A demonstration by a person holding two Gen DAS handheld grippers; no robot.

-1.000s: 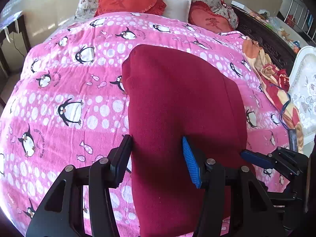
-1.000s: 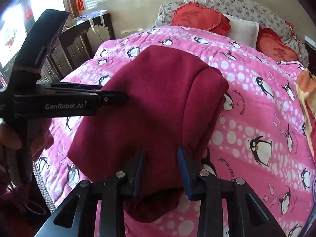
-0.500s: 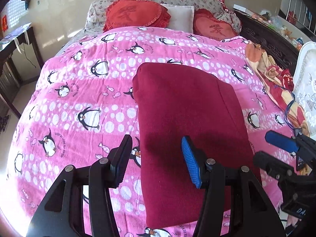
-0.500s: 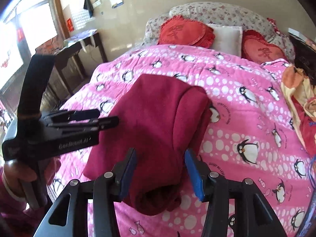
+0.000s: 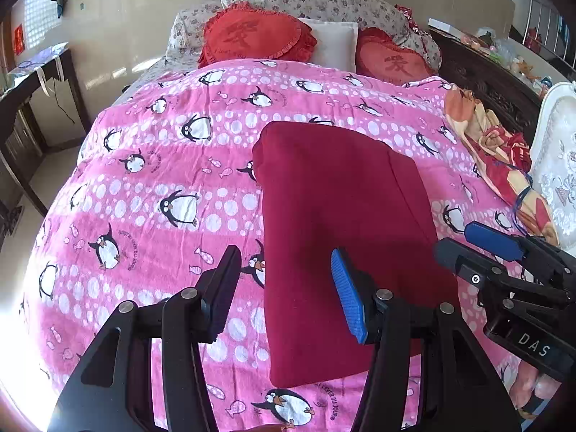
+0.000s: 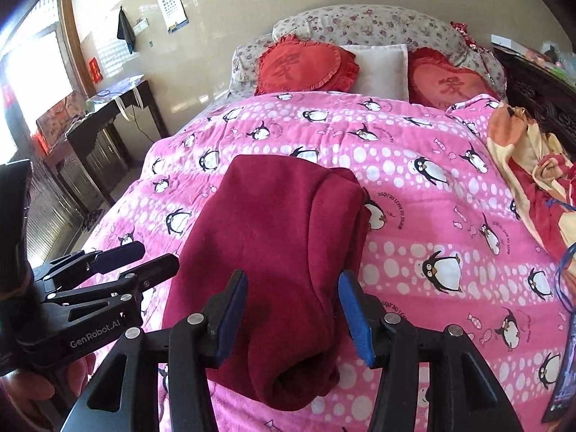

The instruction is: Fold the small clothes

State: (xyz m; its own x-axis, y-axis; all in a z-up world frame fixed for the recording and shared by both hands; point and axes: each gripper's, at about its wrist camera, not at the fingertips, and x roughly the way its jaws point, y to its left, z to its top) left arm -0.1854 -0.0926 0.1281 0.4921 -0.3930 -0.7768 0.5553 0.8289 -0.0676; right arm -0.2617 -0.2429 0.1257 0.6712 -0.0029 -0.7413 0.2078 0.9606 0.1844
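Observation:
A dark red garment (image 5: 342, 223) lies folded into a long rectangle on the pink penguin bedspread (image 5: 151, 187). It also shows in the right wrist view (image 6: 280, 252), with a rolled edge along its right side. My left gripper (image 5: 284, 288) is open and empty, above the garment's near left edge. My right gripper (image 6: 291, 306) is open and empty, above the garment's near end. The right gripper shows at the right of the left wrist view (image 5: 478, 248), and the left gripper at the left of the right wrist view (image 6: 140, 259).
Two red heart cushions (image 5: 255, 39), a white pillow (image 5: 334, 43) and floral pillows lie at the bed's head. An orange and red cloth (image 5: 496, 158) is bunched at the bed's right edge. A dark desk (image 6: 100, 115) stands left of the bed.
Both grippers have pulled back and up from the garment. The right gripper, nearly shut over the cloth's near end a second ago, has opened and let it go.

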